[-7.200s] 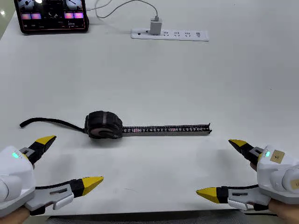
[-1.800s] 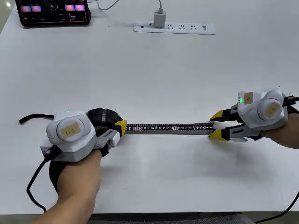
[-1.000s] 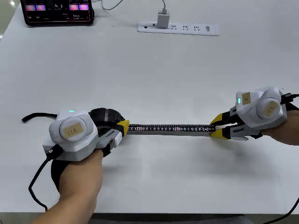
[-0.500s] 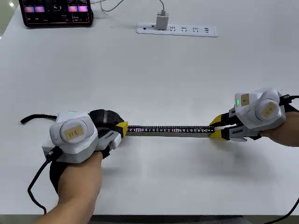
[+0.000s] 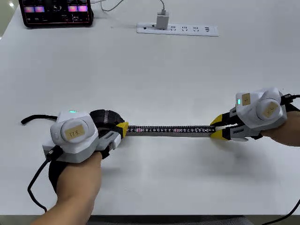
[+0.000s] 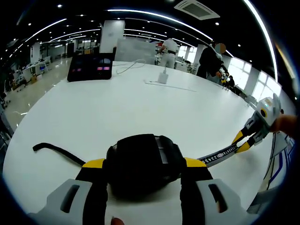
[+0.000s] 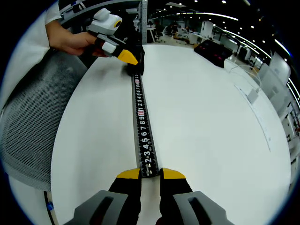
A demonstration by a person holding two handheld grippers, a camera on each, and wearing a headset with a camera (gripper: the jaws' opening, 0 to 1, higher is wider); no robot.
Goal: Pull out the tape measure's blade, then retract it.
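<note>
My left gripper [image 6: 144,163] is clamped on the round black rubber tape-measure case [image 5: 104,118], one yellow-tipped jaw on each side, spread just as wide as the case. The case sits on the white table [image 5: 154,70], near-left in head view. A thin black wrist strap [image 5: 35,118] trails off the case to the left and lies flat on the table. A black blade with white numerals [image 5: 168,128] runs straight out of the case to the right, low over the table; can't tell if it touches. My right gripper [image 7: 150,174] is pinched almost fully closed on the blade's free end, which is caught between the two yellow jaw tips. The grippers are well apart with the blade spanning between them. At the far edge there's a white power strip [image 5: 178,29] with a white charger [image 5: 162,21] plugged in, and a black tablet with lit screen [image 5: 55,11] at far left. A grey mesh chair back [image 7: 33,140] is beside the table in right gripper view.
</note>
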